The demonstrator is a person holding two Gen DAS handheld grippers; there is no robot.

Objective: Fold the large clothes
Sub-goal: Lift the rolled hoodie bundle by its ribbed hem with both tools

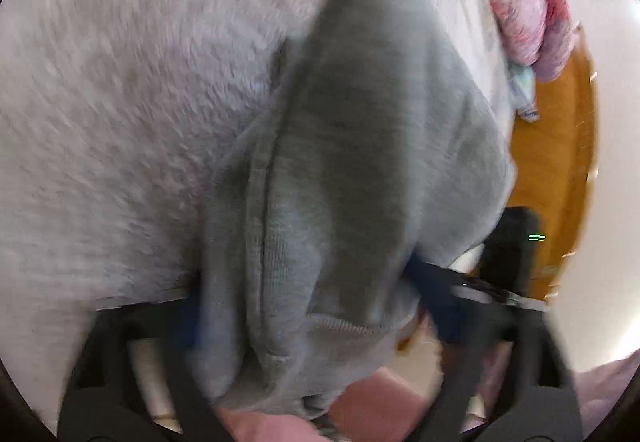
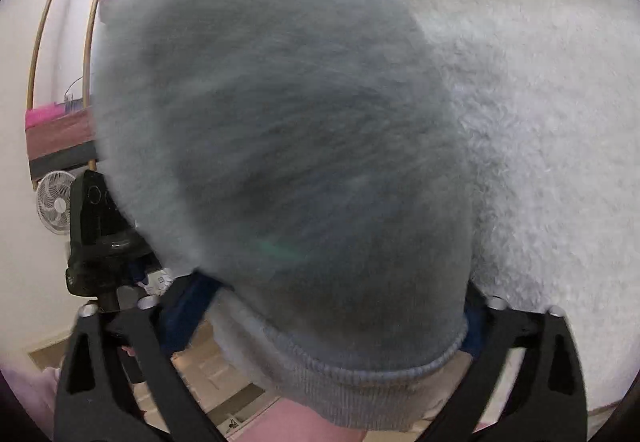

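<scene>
Both of your grippers have grey sweatshirt (image 1: 340, 162) cloth bunched between their fingers, and it hangs in front of each camera over the white fleecy blanket (image 1: 120, 102). Your left gripper (image 1: 316, 302) pinches a gathered fold near a ribbed edge; your right gripper (image 2: 332, 306) stands wide around the ribbed hem (image 2: 360, 382), though blur hides whether its pads press. You likely hold two edges so the garment can be spread flat.

Bunched grey sweatshirt (image 1: 340, 162), ribbed hem nearest
</scene>
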